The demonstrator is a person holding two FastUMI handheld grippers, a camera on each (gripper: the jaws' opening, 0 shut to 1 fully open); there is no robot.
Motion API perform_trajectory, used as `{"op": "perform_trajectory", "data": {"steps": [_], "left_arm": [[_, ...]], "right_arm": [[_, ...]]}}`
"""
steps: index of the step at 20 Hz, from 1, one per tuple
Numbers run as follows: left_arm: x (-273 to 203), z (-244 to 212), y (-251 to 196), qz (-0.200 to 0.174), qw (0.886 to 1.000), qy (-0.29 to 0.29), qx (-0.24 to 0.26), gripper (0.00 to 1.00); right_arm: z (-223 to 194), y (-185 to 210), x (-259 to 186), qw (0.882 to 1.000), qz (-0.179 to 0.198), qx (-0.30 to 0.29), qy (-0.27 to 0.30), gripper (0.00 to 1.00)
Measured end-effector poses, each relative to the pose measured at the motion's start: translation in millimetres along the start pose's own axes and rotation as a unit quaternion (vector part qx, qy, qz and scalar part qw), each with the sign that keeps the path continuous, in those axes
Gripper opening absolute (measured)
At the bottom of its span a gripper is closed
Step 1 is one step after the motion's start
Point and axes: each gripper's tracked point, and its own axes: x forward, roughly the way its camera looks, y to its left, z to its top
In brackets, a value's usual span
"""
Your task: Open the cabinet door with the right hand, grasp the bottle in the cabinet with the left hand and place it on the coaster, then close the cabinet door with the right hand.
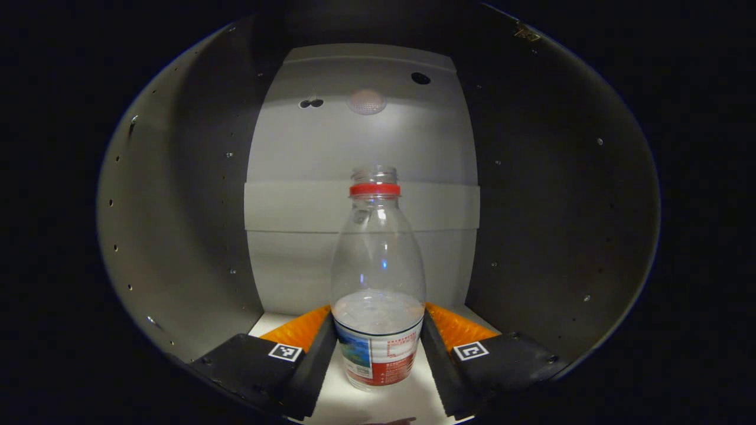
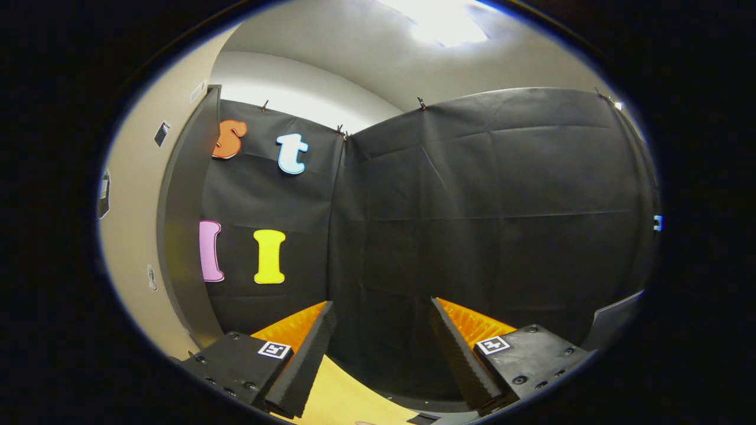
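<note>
The cabinet [image 1: 177, 195] is seen from inside in the left gripper view, with grey walls close on both sides and a pale back wall well behind the bottle [image 1: 378, 277]. The bottle is stood upright on the white shelf [image 1: 384, 404], capless. The left claw [image 1: 378, 339] is pressed on its lower sides. The right claw [image 2: 381, 348] is held wide open with nothing in it, above a yellow bench [image 2: 348, 395], pointed at the black wall.

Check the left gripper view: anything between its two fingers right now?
Yes: the bottle stands between the left gripper's fingers, its lower body at both pads, on the cabinet floor. Contact looks close; the left gripper view can't confirm it.
</note>
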Motion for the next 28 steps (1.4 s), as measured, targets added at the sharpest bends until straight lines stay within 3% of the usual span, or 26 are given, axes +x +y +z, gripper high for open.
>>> {"op": "perform_trajectory", "data": {"steps": [6,12,19,24,28], "left_arm": [[-73,23,2,-0.016,0.999,-0.03,0.014,0.77],[-177,36,7,-0.07,0.996,-0.055,0.015,0.76],[-285,12,39,-0.101,0.993,-0.05,0.021,0.76],[-339,-49,63,-0.119,0.993,-0.013,0.024,0.76],[-373,-108,72,-0.121,0.992,0.027,-0.015,0.76]], "right_arm": [[17,5,-50,1.0,0.014,0.001,-0.014,0.97],[40,11,-127,0.999,0.022,0.006,-0.03,0.97],[56,43,-229,0.998,0.051,0.004,-0.032,0.97],[88,100,-281,0.992,0.104,0.009,-0.064,0.97],[96,155,-300,0.979,0.189,0.031,-0.065,0.97]]}}
